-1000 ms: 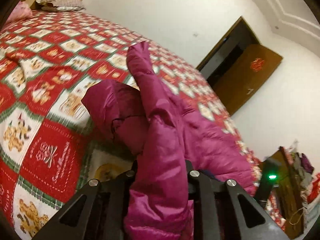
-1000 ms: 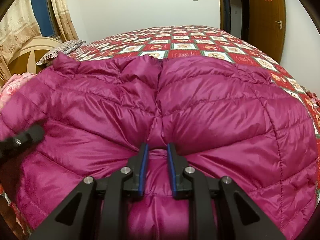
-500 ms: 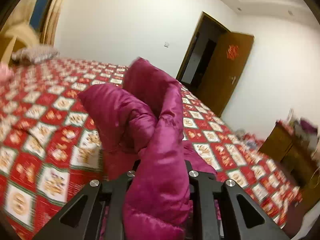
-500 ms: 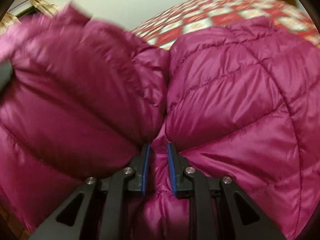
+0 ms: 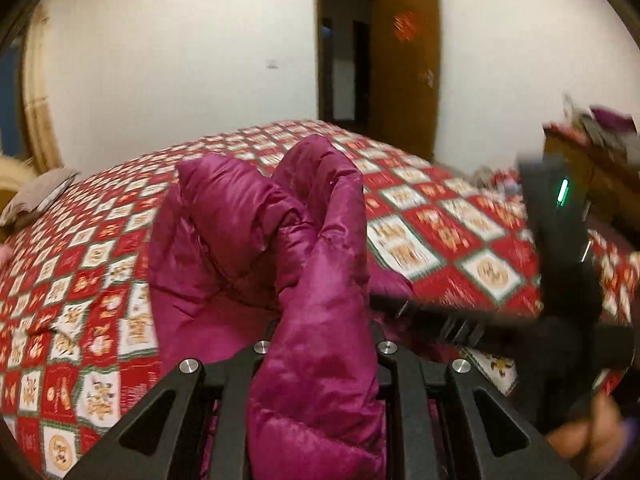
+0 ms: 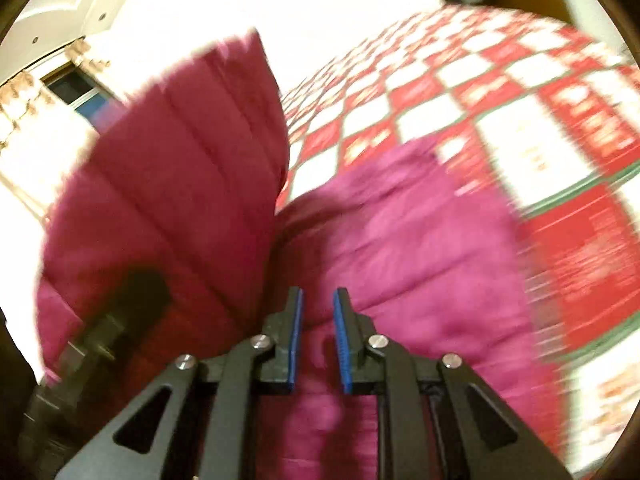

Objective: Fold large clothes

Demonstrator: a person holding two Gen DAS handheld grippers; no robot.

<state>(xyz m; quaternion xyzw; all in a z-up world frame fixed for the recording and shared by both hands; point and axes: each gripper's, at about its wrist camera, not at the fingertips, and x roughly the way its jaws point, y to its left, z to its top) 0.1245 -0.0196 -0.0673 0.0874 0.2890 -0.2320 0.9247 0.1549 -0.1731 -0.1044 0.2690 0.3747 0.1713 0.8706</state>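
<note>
Jaws of left gripper [image 5: 320, 344] clamped on thick fold of magenta jacket [image 5: 256, 236]; jaws of right gripper [image 6: 318, 320] narrowly parted with jacket fabric pinched between blue pads [image 6: 297, 336]. Jacket bunched at near edge of bed [image 5: 440, 216], one flap raised at left. Right view blurred. Door [image 5: 404, 64] open at far wall.

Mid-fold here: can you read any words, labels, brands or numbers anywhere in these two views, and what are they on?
No text can be read in either view.
Door: a red ornament, too blurred to read.
Bedspread: printed squares with figures and perhaps lettering, too small and blurred to read.
Jacket: no label or brand shows.
Light switch: no marking visible.
</note>
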